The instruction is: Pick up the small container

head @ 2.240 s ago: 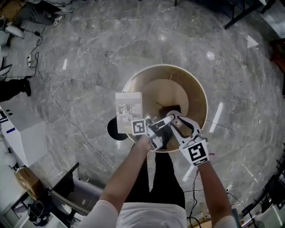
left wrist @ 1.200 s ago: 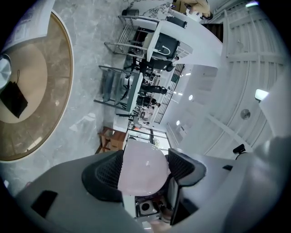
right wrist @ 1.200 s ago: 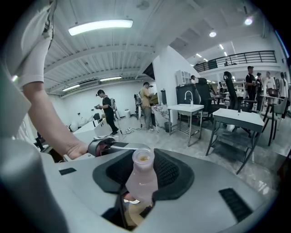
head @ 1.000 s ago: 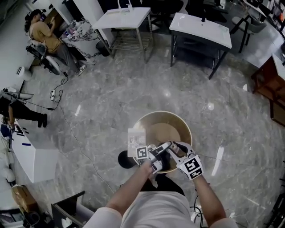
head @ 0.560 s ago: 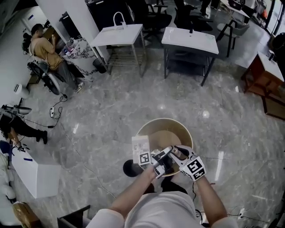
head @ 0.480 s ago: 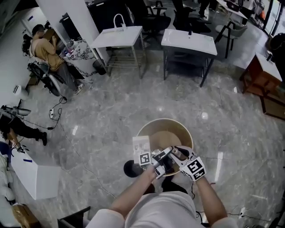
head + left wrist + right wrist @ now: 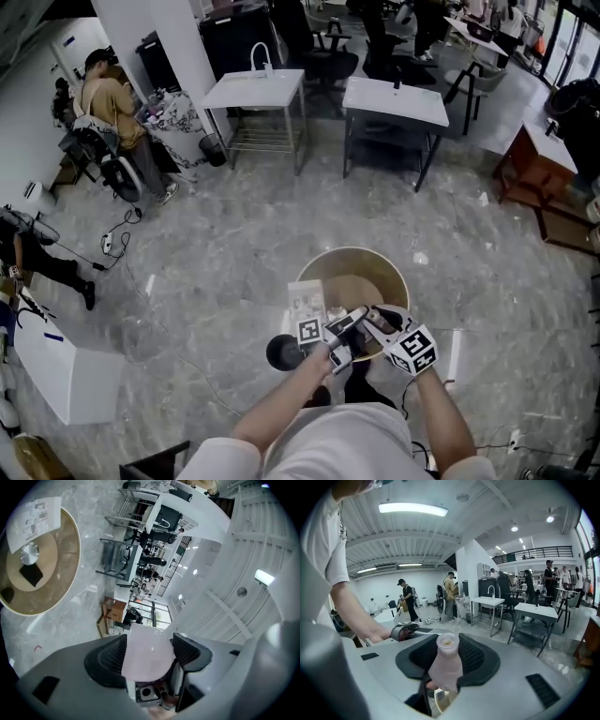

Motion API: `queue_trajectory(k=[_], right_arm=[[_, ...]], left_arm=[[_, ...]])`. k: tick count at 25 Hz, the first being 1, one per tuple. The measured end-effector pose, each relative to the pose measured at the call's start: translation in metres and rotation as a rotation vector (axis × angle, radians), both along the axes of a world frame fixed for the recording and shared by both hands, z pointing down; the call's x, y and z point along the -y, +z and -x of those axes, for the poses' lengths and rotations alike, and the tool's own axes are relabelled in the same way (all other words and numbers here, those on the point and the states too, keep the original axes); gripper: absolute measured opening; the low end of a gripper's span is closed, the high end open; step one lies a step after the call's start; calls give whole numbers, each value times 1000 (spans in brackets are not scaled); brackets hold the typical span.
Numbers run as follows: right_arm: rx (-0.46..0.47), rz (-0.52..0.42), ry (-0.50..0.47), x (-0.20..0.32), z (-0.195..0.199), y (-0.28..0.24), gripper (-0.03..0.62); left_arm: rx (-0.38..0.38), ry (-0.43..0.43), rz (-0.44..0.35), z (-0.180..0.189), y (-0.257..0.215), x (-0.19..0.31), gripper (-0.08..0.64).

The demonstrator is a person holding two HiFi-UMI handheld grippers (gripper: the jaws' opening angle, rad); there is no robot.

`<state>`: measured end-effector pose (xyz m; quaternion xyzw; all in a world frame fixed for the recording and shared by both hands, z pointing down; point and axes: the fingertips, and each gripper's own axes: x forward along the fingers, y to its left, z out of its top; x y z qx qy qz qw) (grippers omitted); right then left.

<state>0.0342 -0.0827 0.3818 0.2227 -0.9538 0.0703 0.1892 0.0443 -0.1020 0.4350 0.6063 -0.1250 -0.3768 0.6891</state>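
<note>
At the bottom centre of the right gripper view, the right gripper (image 7: 447, 649) is clamped on the small container (image 7: 446, 665). It is a little translucent, pinkish bottle with an open neck that points away from the camera, and a dark ribbed pad presses on each side of its body. Behind it there is only the open room, with white desks and people standing about, and no surface touches the bottle, so I'd say it is off the table and carried by the jaws alone. In the lower middle of the left gripper view, the left gripper (image 7: 150, 644) is closed too, on a pale pinkish piece (image 7: 149, 654) that fills the gap between its pads. I can't tell whether that is another part of the same bottle or a separate thing. The round table (image 7: 61, 550) sits far off in the upper left of that view, with a paper sheet (image 7: 35, 520), a round metal piece (image 7: 29, 554) and a black square (image 7: 31, 575) lying on it, all well apart from either tool. In the head view the two tools meet low in the centre, over the near edge of the table, with both arms reaching in from the bottom of the frame. As I judge it, the pick itself is done, since the container is grasped and raised. What seems left is only to keep the grip steady and carry it wherever it is meant to go, which the task does not say.
</note>
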Motion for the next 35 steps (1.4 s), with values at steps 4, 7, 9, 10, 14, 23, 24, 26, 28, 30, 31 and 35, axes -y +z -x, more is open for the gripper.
queue_trajectory(k=[4, 7, 9, 10, 14, 23, 24, 26, 28, 30, 31, 35], right_arm=[[2, 0, 11, -35, 7, -9, 150], [3, -10, 31, -60, 4, -17, 150], [2, -18, 45, -71, 1, -20, 150], [1, -23, 53, -76, 0, -21, 150], [1, -34, 84, -98, -8, -24, 150], [21, -44, 53, -114, -39, -48, 150], [24, -45, 45, -114, -42, -49, 150], [25, -46, 31, -114, -50, -53, 150], [26, -49, 13, -115, -56, -58, 150], [27, -56, -7, -117, -62, -64, 150], [26, -61, -16, -118, -65, -66, 150], [28, -79, -33, -120, -76, -72, 150]], left_arm=[[-4, 21, -2, 6, -12, -36, 319], [-6, 39, 5, 3, -18, -60, 321], [-1, 54, 1, 0, -20, -72, 319], [1, 61, -5, -1, -21, -76, 319], [1, 85, -18, -10, -25, -98, 321], [13, 80, -34, -40, -50, -113, 321], [17, 74, -36, -43, -52, -112, 319], [22, 60, -39, -50, -56, -112, 319], [14, 45, -37, -57, -61, -113, 321], [8, 31, -39, -63, -66, -115, 319], [7, 25, -44, -65, -68, -115, 321], [1, 6, -53, -77, -73, -117, 319]])
